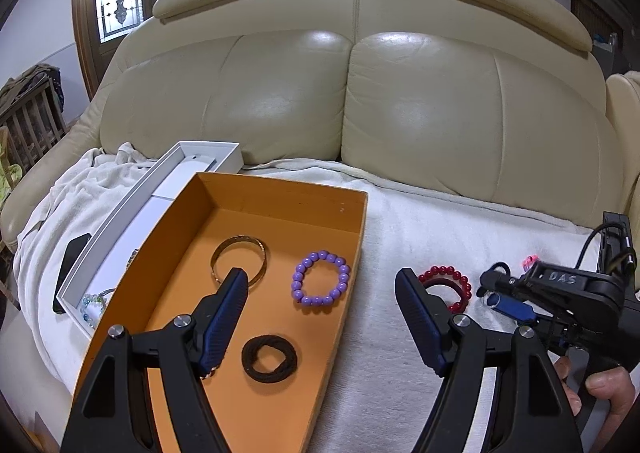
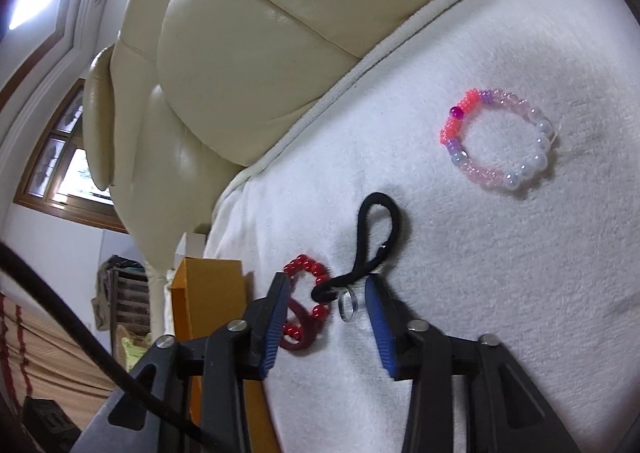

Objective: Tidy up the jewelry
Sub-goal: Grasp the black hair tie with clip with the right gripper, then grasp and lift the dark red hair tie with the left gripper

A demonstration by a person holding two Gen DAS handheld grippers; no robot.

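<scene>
In the left wrist view an orange box (image 1: pixel 280 193) holds a gold bangle (image 1: pixel 262 253), a purple bead bracelet (image 1: pixel 320 279) and a black scrunchie (image 1: pixel 269 357). My left gripper (image 1: pixel 320 275) hangs open above the box's right side, holding nothing. To its right, my right gripper (image 1: pixel 490 289) is low over the white towel (image 1: pixel 400 333). In the right wrist view the right gripper (image 2: pixel 327 285) stands open around a red bead bracelet (image 2: pixel 308 267), the end of a black hair tie (image 2: pixel 380 229) and a clear ring (image 2: pixel 348 305). A gap shows beside each pad.
A pink and white bead bracelet (image 2: pixel 500 137) lies further out on the towel. A dark red hair tie (image 2: pixel 300 337) sits under the red beads. A white box (image 1: pixel 120 221) with a blue-green bracelet (image 1: pixel 92 305) and a black phone (image 1: pixel 70 265) lie left of the orange box. The sofa back (image 1: pixel 360 93) rises behind.
</scene>
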